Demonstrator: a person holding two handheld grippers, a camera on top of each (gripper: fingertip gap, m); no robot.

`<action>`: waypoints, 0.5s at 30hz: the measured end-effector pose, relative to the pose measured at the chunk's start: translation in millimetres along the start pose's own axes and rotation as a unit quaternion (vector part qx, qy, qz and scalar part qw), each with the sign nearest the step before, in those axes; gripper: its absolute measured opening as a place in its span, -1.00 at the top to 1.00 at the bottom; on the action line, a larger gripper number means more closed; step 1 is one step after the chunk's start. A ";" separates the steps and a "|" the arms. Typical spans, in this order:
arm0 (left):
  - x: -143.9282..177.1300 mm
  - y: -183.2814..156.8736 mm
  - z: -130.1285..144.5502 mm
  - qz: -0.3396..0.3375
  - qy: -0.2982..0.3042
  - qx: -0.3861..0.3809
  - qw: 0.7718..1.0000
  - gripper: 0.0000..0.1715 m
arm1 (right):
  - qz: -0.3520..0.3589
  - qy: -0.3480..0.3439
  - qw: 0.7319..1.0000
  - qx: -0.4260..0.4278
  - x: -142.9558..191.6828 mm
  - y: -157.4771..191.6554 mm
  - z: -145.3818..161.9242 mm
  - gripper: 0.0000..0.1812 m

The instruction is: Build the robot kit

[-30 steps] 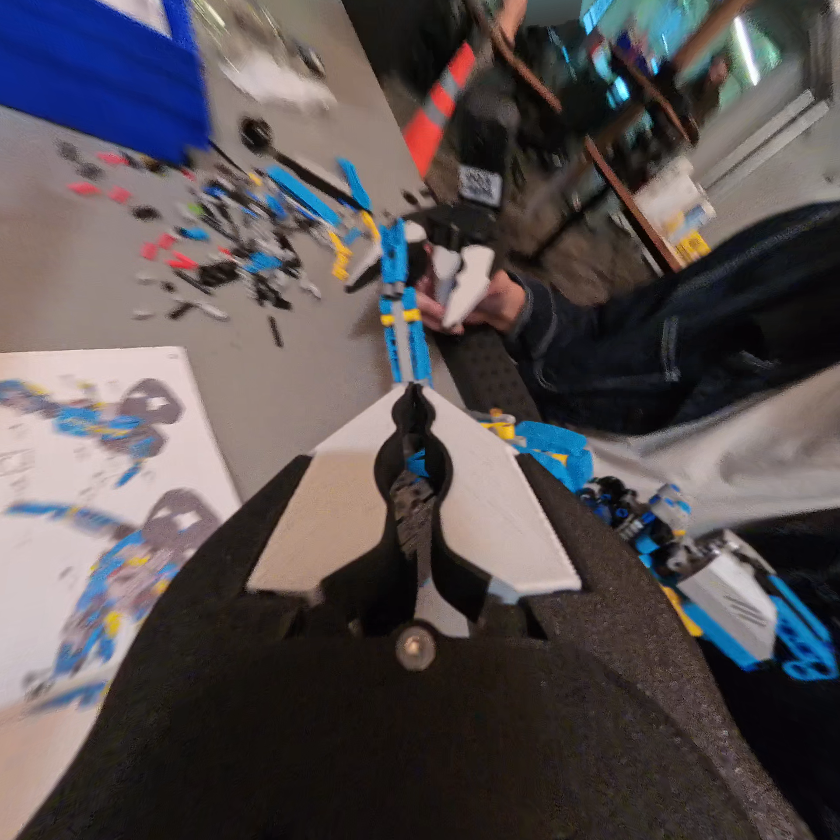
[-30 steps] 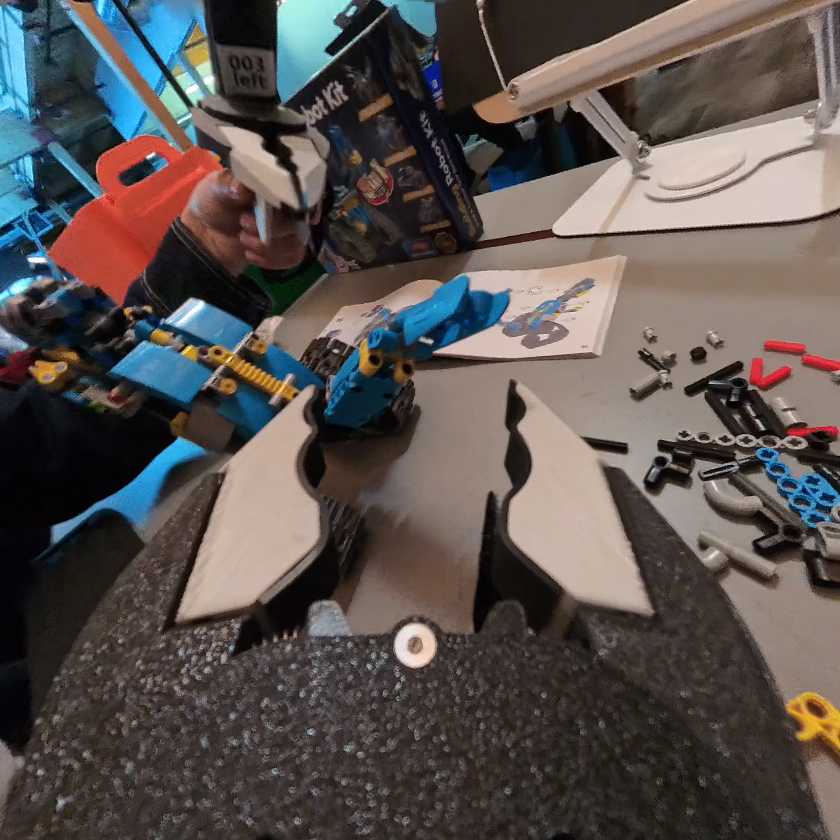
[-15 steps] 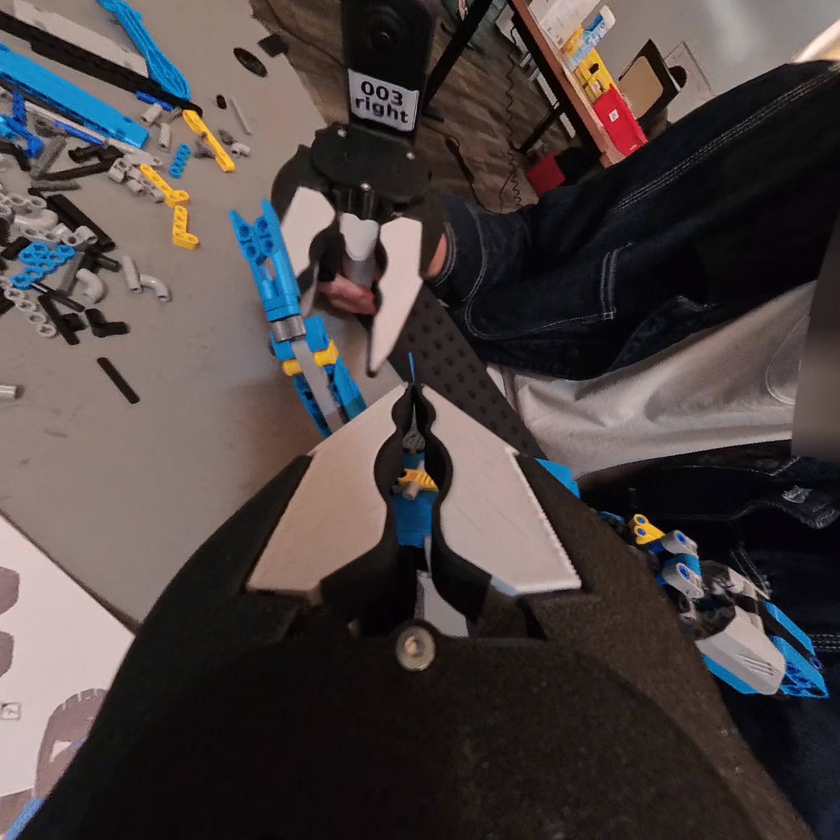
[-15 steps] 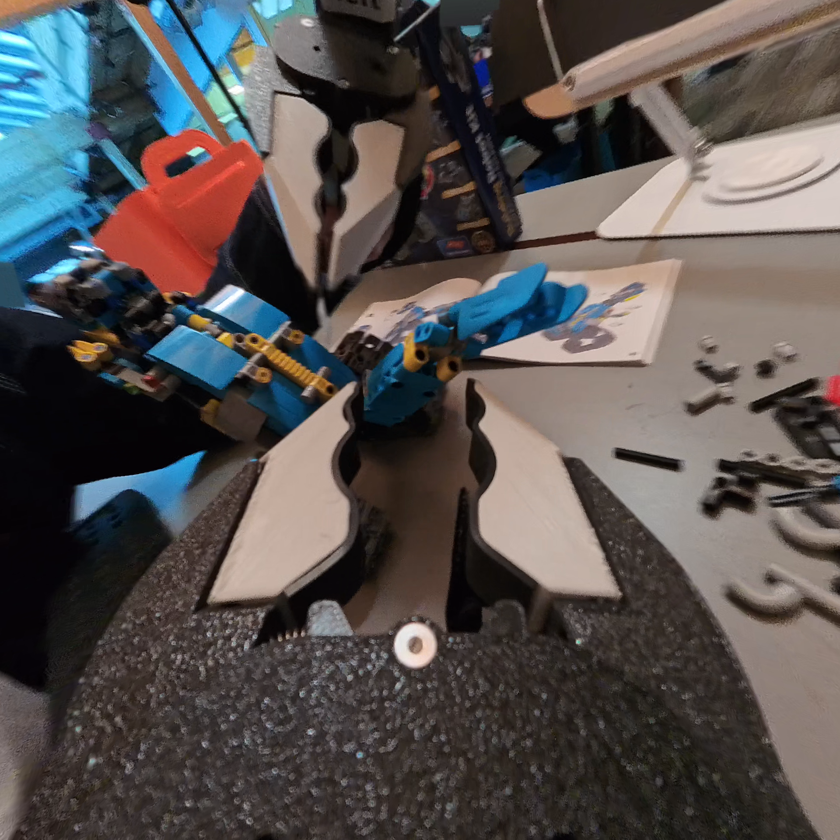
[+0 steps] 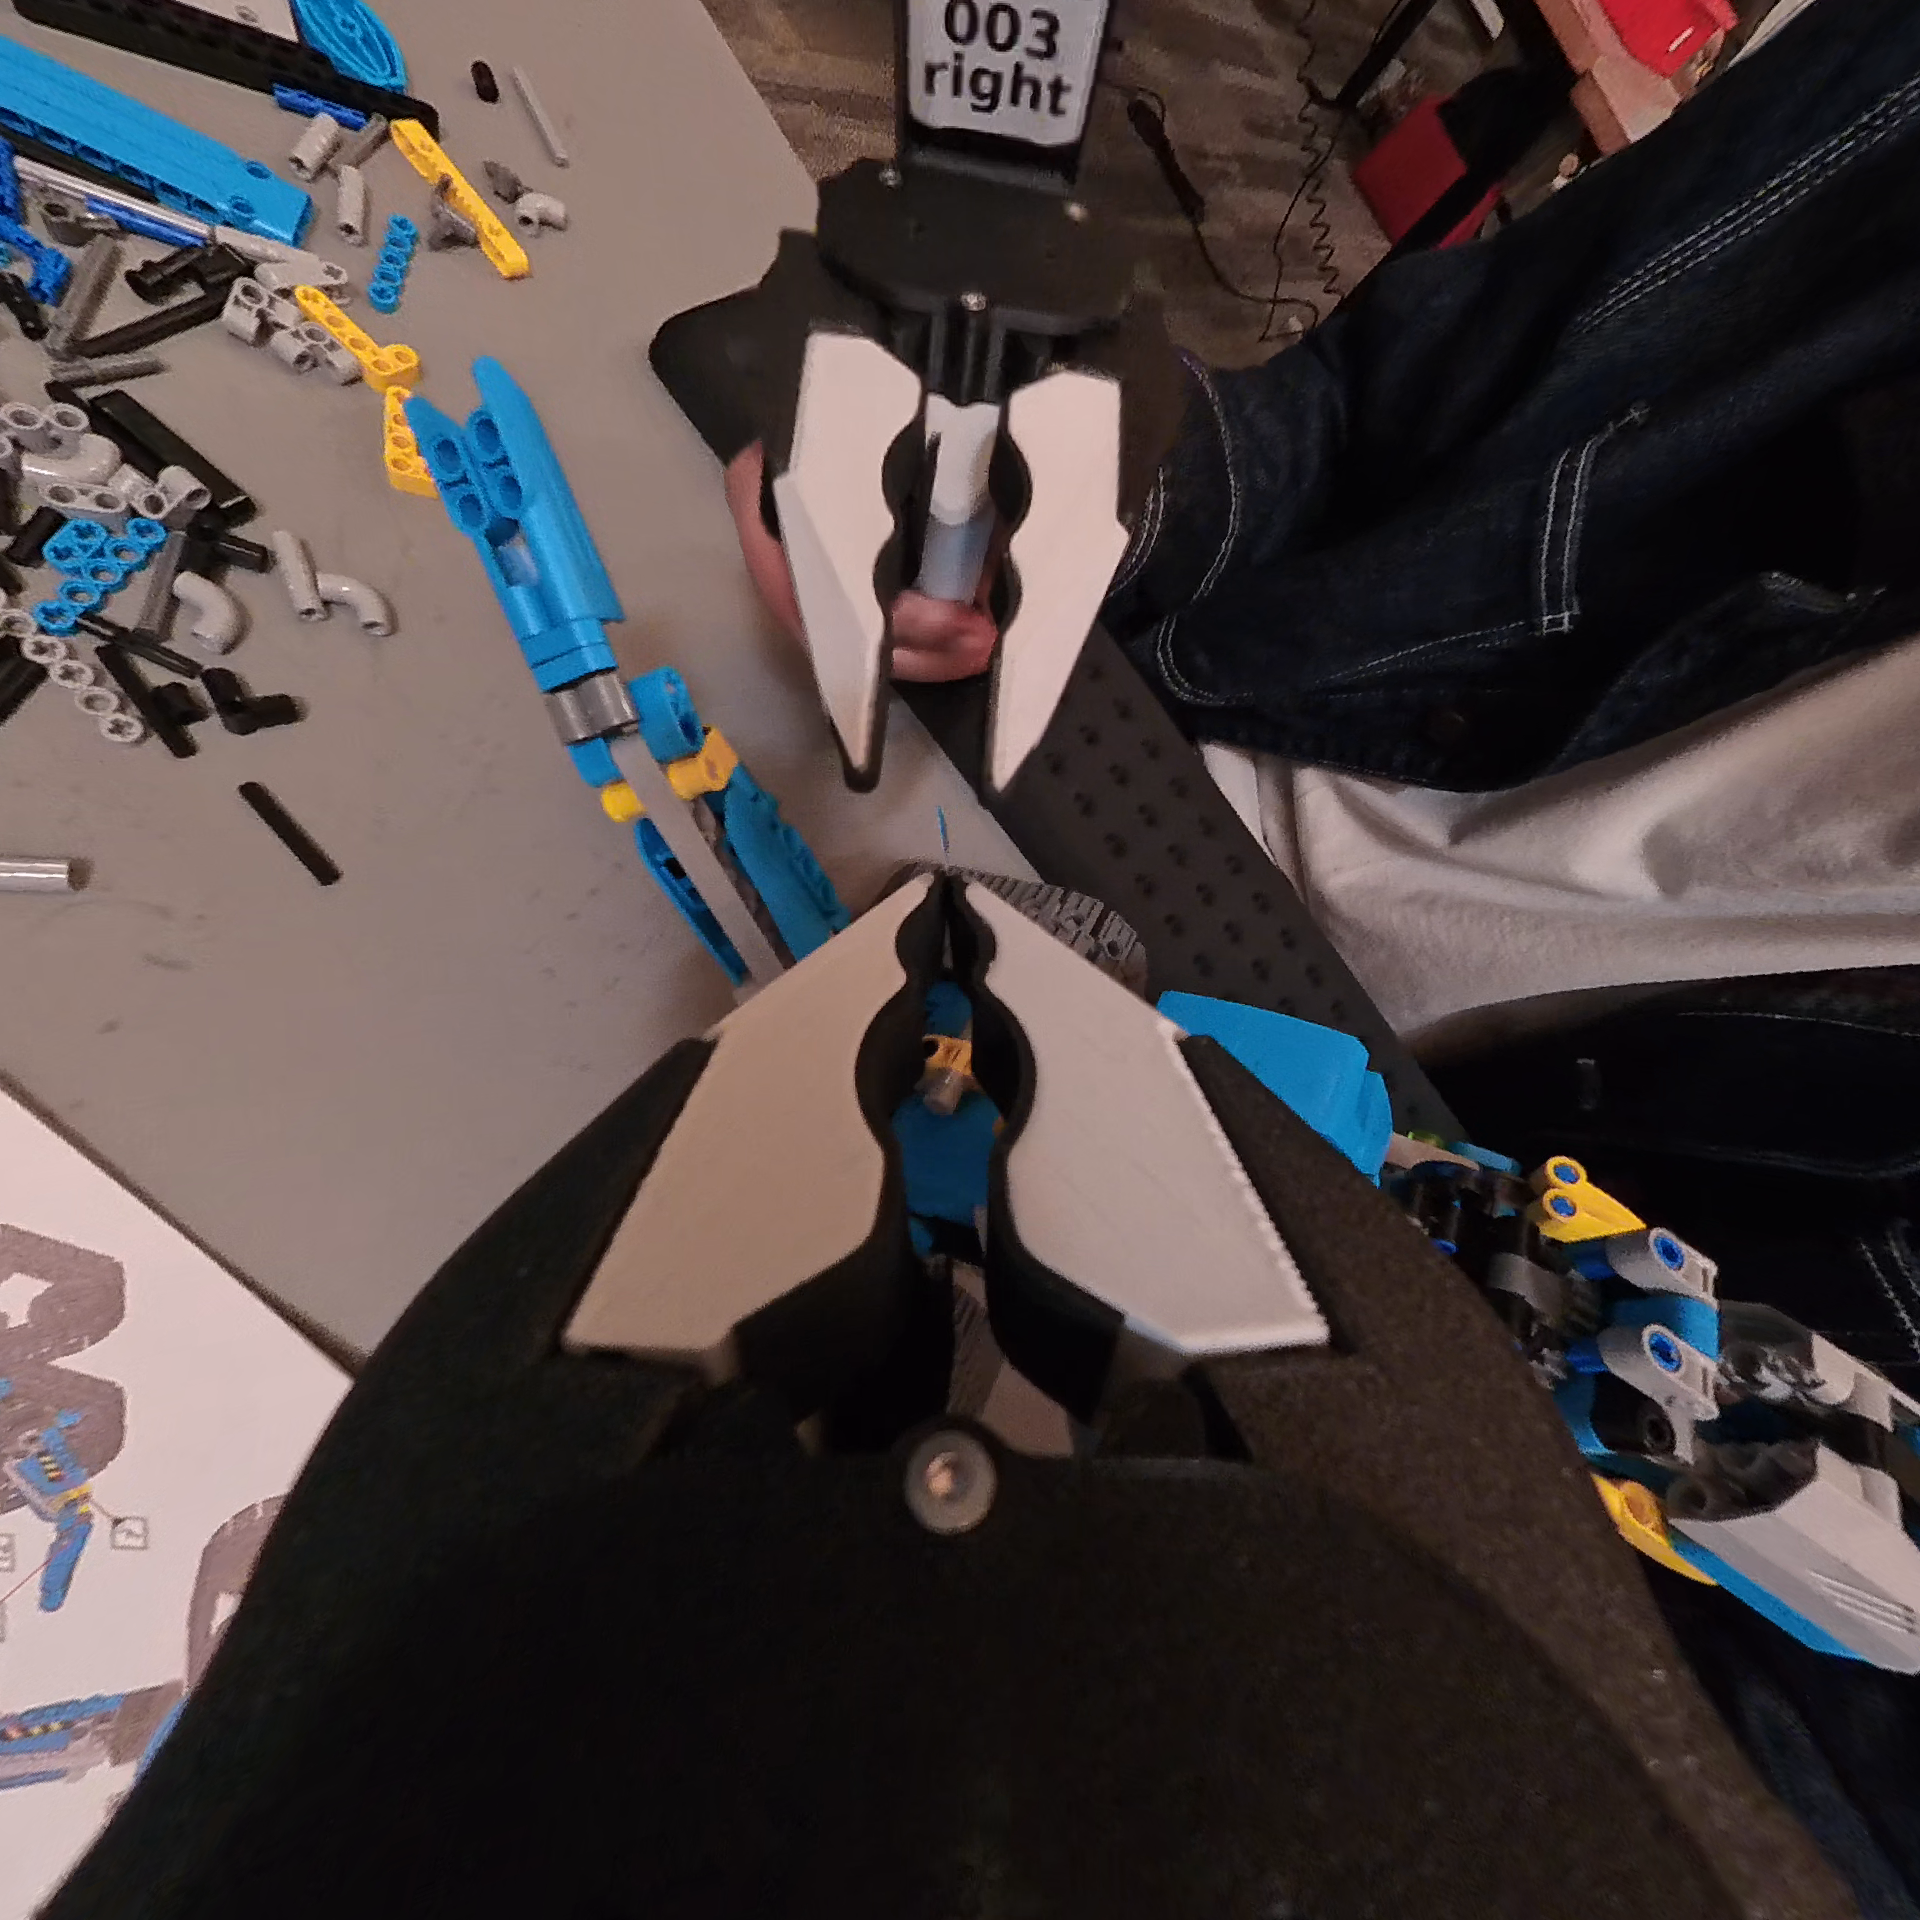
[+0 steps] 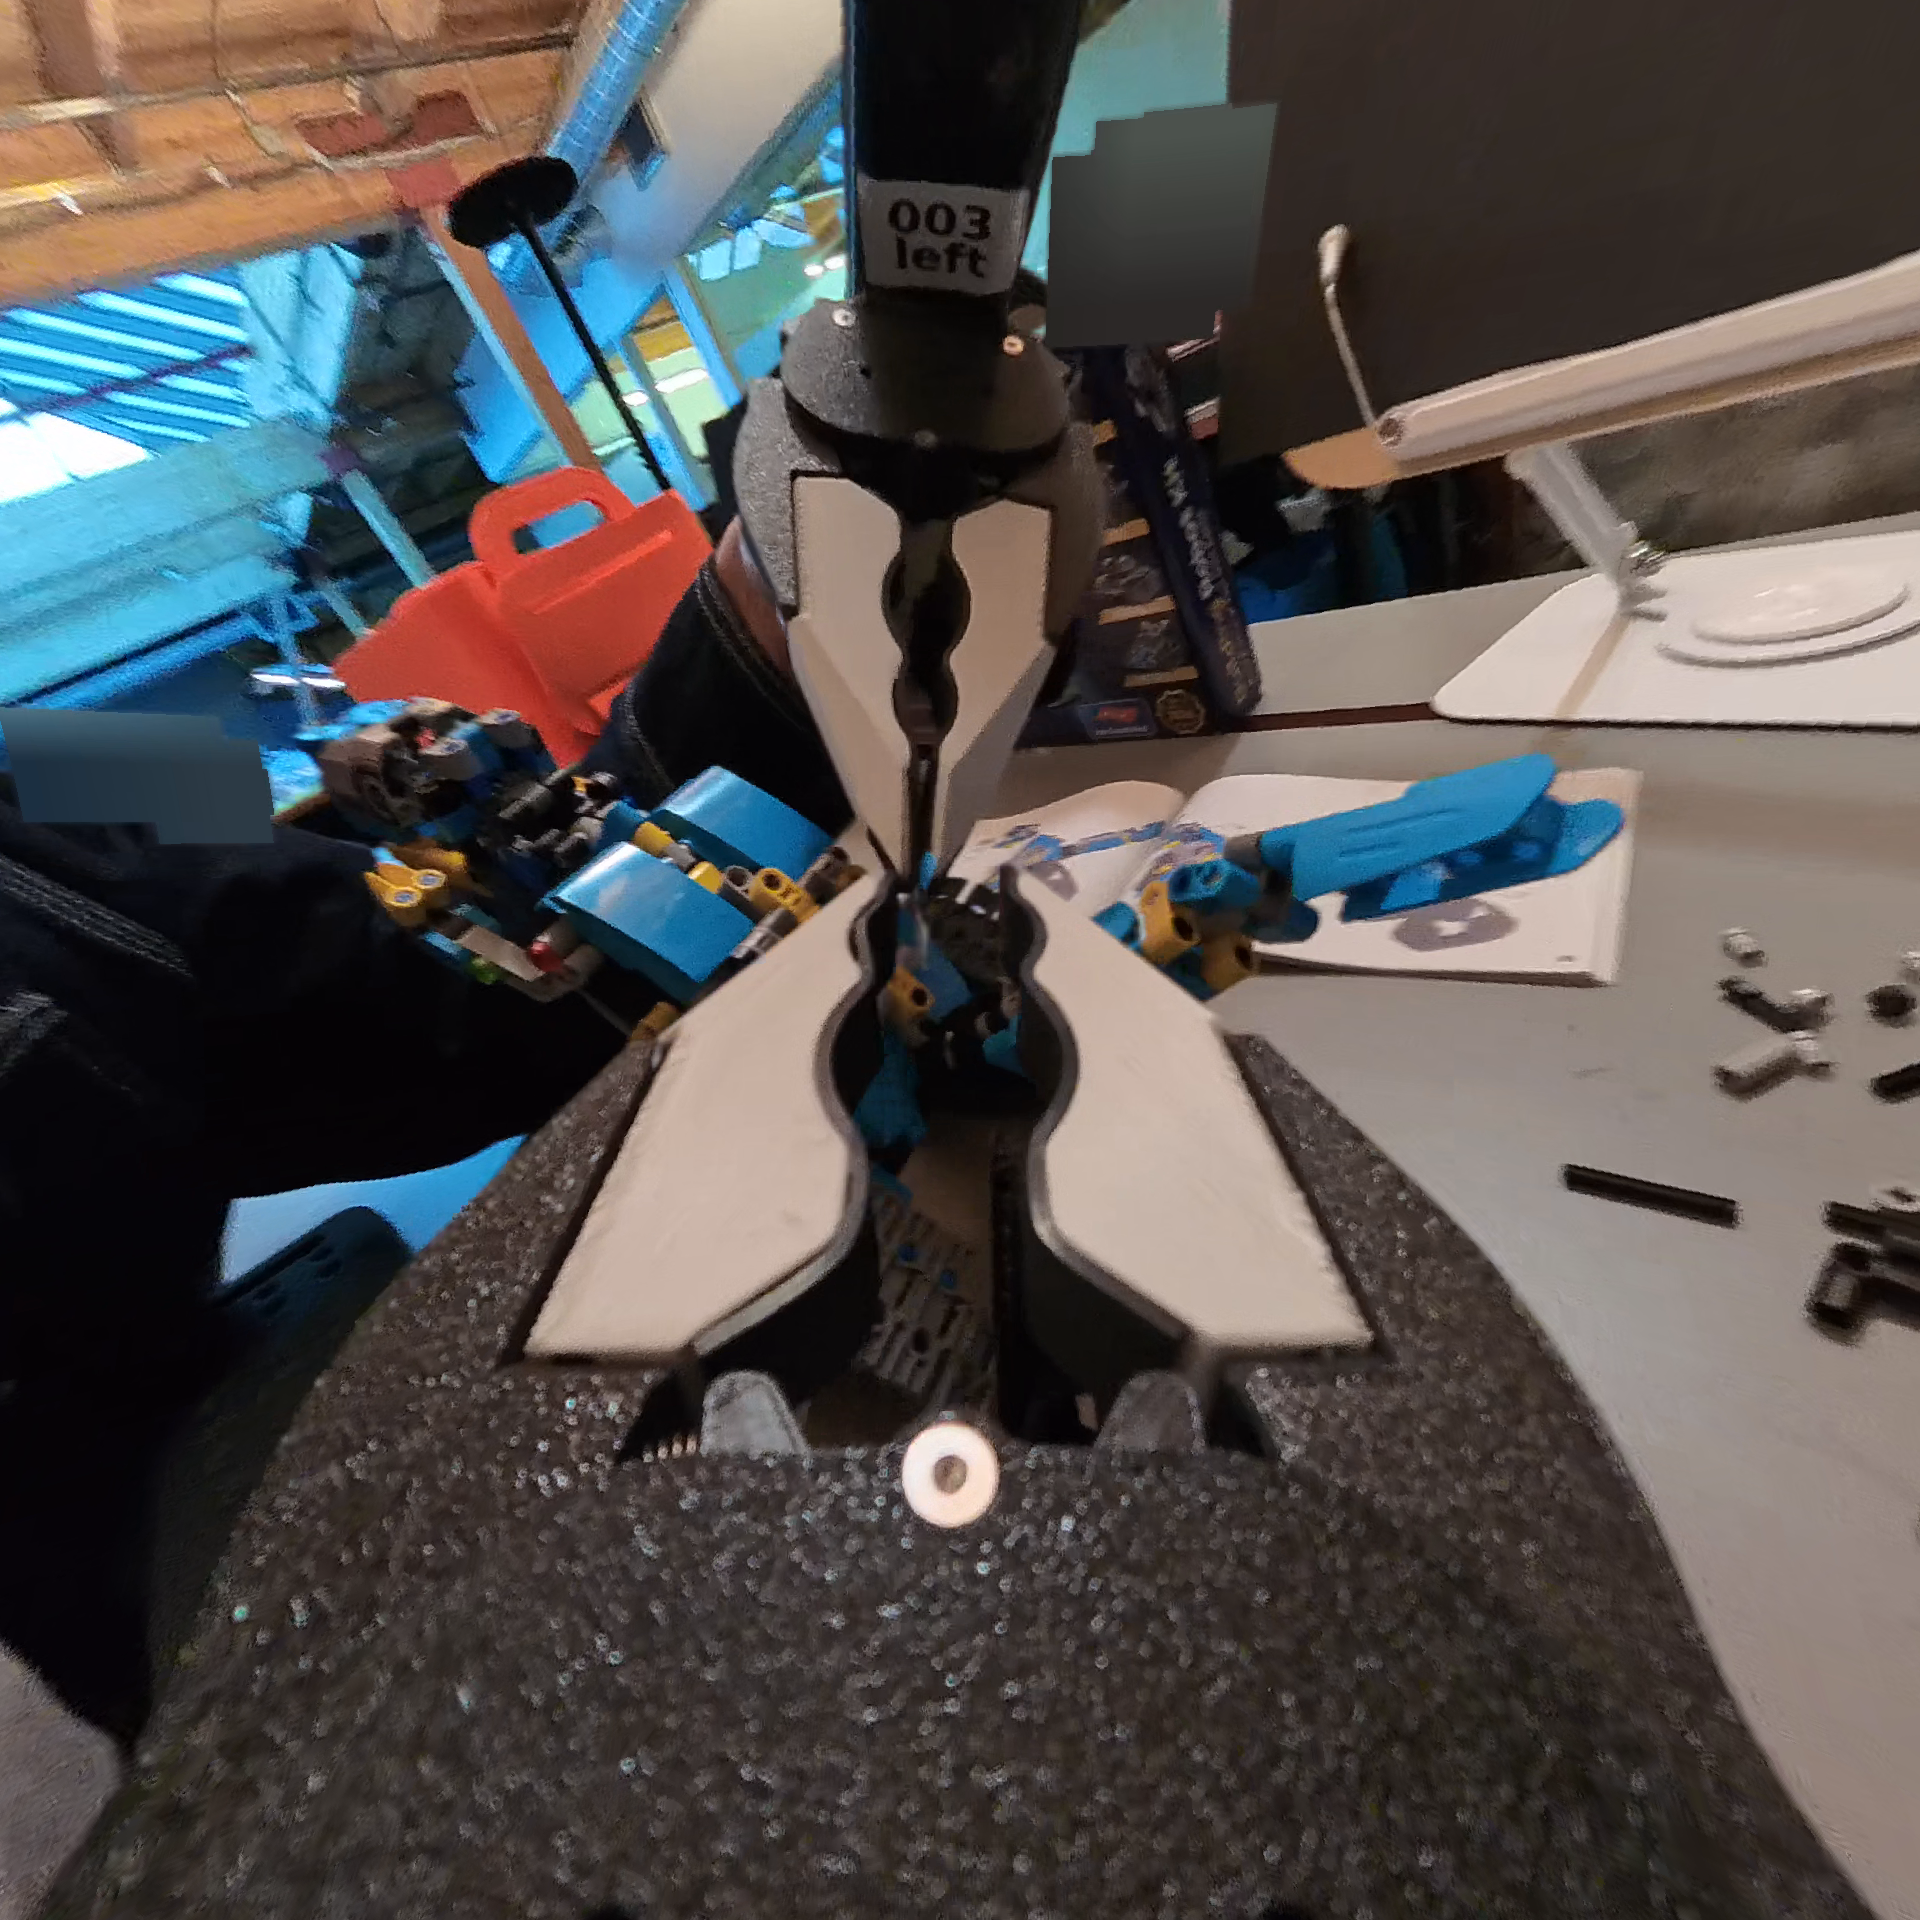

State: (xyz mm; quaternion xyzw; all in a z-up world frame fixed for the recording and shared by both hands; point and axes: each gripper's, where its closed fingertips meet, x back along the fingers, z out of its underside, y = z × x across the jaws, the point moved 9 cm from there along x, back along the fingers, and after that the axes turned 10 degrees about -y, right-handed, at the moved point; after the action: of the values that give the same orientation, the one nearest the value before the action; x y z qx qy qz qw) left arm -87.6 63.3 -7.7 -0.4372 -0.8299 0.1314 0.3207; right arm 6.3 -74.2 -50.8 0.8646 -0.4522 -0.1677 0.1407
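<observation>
Facing each other tip to tip over the table edge, both grippers meet at the blue brick-built model. The left gripper has its jaws pinched together on a part of that model. The right gripper has its jaws narrowly parted around the model's yellow-and-black middle. Loose bricks lie beyond the model.

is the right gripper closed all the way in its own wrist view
No, the right gripper shows a clear gap between its fingers, with the blue brick model partly between them.
</observation>
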 end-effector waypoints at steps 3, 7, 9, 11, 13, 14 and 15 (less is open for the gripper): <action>-0.6 -1.1 0.3 -0.001 0.002 -0.004 1.000 1.00 | -0.019 0.008 1.000 -0.016 -2.8 0.3 2.9 0.79; -3.2 0.9 2.0 0.000 0.008 -0.001 1.000 1.00 | -0.024 0.022 0.999 -0.016 -6.1 0.0 5.7 0.82; -3.9 2.7 2.5 -0.001 0.008 0.003 1.000 1.00 | -0.027 0.020 0.999 -0.015 -5.6 0.4 5.3 0.90; -4.7 3.4 3.3 0.001 0.010 0.003 1.000 1.00 | -0.021 0.020 1.000 -0.009 -4.7 -0.6 5.3 0.99; -5.3 3.4 3.3 0.002 0.010 0.004 1.000 1.00 | -0.016 0.022 1.000 -0.007 -4.8 -1.6 5.6 1.00; -5.6 2.9 3.2 0.003 0.009 0.004 1.000 1.00 | -0.014 0.022 1.000 -0.005 -4.5 -1.9 5.4 1.00; -6.0 2.7 3.3 0.003 0.011 0.003 1.000 1.00 | -0.014 0.024 1.000 -0.006 -4.6 -2.3 5.7 1.00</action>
State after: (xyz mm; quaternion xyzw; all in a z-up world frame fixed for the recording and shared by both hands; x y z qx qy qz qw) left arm -85.6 60.2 -14.0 -0.4400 -0.8247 0.1301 0.3307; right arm 3.2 -69.7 -56.2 0.8737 -0.4358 -0.1517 0.1539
